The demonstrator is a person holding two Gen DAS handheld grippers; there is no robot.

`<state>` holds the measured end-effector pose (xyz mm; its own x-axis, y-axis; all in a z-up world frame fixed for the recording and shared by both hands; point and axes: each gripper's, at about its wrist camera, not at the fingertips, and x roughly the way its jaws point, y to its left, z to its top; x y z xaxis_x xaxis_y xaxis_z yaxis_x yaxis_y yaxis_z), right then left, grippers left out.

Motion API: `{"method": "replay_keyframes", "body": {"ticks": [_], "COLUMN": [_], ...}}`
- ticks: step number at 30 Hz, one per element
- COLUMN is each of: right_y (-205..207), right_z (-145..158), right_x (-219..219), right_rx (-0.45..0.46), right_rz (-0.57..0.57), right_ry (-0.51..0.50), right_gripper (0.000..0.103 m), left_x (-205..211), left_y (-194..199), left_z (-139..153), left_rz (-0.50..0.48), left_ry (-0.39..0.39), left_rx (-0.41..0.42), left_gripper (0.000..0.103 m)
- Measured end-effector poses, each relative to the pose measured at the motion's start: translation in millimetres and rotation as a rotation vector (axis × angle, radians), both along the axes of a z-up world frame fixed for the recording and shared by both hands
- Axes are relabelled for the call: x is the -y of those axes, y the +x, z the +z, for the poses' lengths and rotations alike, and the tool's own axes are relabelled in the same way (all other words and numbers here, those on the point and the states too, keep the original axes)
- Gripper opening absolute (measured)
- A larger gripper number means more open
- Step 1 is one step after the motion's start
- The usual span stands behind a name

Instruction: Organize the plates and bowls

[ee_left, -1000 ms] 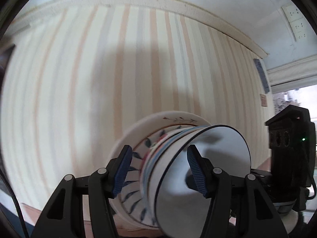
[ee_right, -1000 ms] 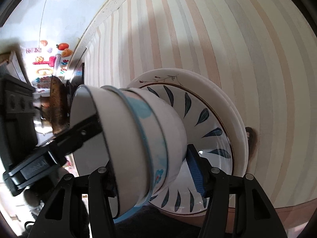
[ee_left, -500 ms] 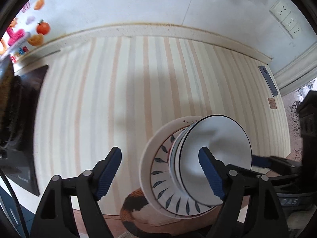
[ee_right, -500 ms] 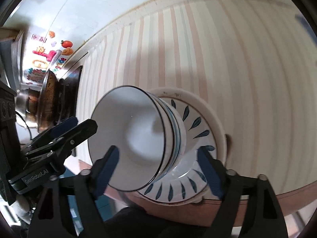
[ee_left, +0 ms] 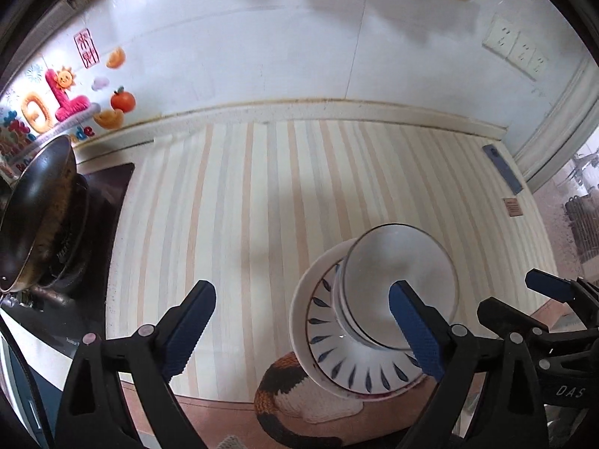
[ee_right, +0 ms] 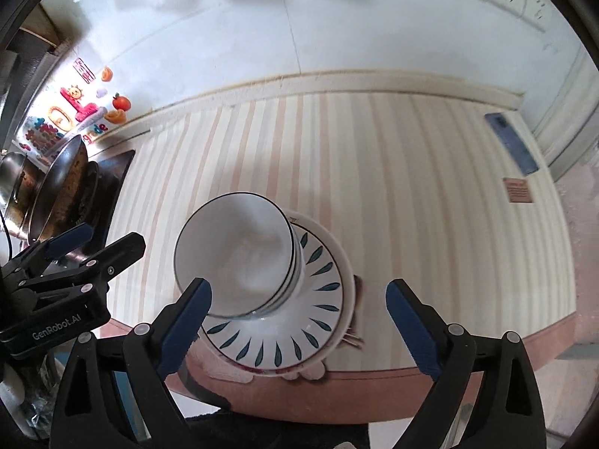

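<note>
A white bowl with a dark rim [ee_left: 400, 280] tops a nest of bowls standing on a blue-leaf plate [ee_left: 337, 359], which lies on a larger white plate near the striped counter's front edge. My left gripper [ee_left: 301, 299] is open and empty, pulled back above the stack, its right finger in front of the bowl. In the right wrist view the same bowls [ee_right: 232, 258] and leaf plate [ee_right: 322, 318] lie below my right gripper [ee_right: 297, 292], which is open, empty and not touching them. Each gripper shows at the edge of the other's view.
A knitted orange, black and white mat [ee_left: 277, 385] lies under the plates at the counter edge. A dark wok [ee_left: 33, 209] sits on the stove at the left. A blue phone [ee_right: 511, 142] and a small brown card [ee_right: 518, 191] lie at the far right.
Both grippers held the stack one second ago. They have opened, let go and drawn back, so the stack looks smaller and more of the counter and wall shows.
</note>
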<state>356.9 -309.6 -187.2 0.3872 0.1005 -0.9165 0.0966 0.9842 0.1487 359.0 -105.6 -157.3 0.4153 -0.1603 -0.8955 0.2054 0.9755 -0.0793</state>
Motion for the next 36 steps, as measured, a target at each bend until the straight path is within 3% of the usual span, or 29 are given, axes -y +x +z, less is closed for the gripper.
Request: {"method": "replay_keyframes", "body": {"ticks": [6, 14, 17, 25, 36], "right_y": [-38.2, -101.6, -125.4, -194.3, -296.1], "right_z": [42.1, 90.3, 102.3, 130.2, 184.1], "right_x": [-1.4, 0.4, -2.5, -13.7, -40.8], "right_rx": [0.087, 0.2, 0.227, 0.279, 0.39], "right_rz": [-0.014, -0.022, -0.015, 0.002, 0.001], "right_ry": [-0.015, -0.033, -0.044, -0.045, -0.104], "right_gripper": [0.098, 0.098, 0.098, 0.099, 0.099], "left_x": [-2.8, -16.5, -21.4, -27.3, -46.9], "left_y": [-30.6, -86.1, -109.7, -180.1, -278.5], "left_z": [28.1, 74.3, 90.1, 128.1, 161.4], "left_rz": [0.003, 0.072, 0.101, 0.132, 0.178], "left_ry": [-0.038, -0.063, -0.065, -0.025, -0.006], "left_rx": [0.047, 0.193, 0.238, 0.336, 0.407], "left_gripper": [0.095, 0.095, 0.103, 0.103, 0.103]}}
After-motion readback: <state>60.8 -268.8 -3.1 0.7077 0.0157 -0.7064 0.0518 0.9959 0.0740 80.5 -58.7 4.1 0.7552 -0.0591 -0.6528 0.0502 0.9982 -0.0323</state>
